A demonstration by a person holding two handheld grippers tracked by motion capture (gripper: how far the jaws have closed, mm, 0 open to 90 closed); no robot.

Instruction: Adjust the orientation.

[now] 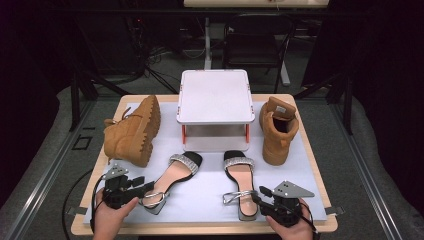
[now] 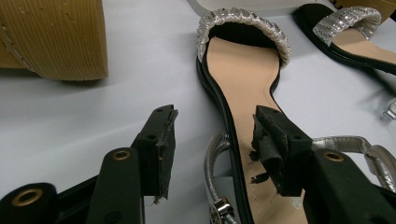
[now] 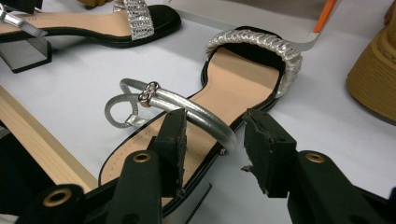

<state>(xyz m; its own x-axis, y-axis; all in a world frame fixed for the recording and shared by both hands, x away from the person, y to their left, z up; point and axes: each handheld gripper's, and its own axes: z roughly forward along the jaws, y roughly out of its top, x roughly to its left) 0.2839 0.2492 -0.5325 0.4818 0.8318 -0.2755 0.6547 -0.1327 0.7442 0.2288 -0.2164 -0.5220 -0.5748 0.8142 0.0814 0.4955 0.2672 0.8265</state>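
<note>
Two black sandals with glittery toe bands and silver ankle straps lie on the white mat: the left sandal (image 1: 175,175) and the right sandal (image 1: 240,172). My left gripper (image 1: 147,187) is at the left sandal's heel. In the left gripper view it (image 2: 212,140) is open, one jaw over the mat and the other over the tan insole (image 2: 243,70). My right gripper (image 1: 261,192) is at the right sandal's heel. In the right gripper view it (image 3: 212,140) is open astride the sandal's (image 3: 243,79) edge, with the silver strap (image 3: 196,109) passing between the jaws, untouched.
A tan boot (image 1: 132,132) lies on its side at the left, and its mate (image 1: 277,132) stands upright at the right. A white two-level shoe stand (image 1: 215,95) stands at the back centre. The wooden table edge (image 1: 200,229) runs close beneath both hands.
</note>
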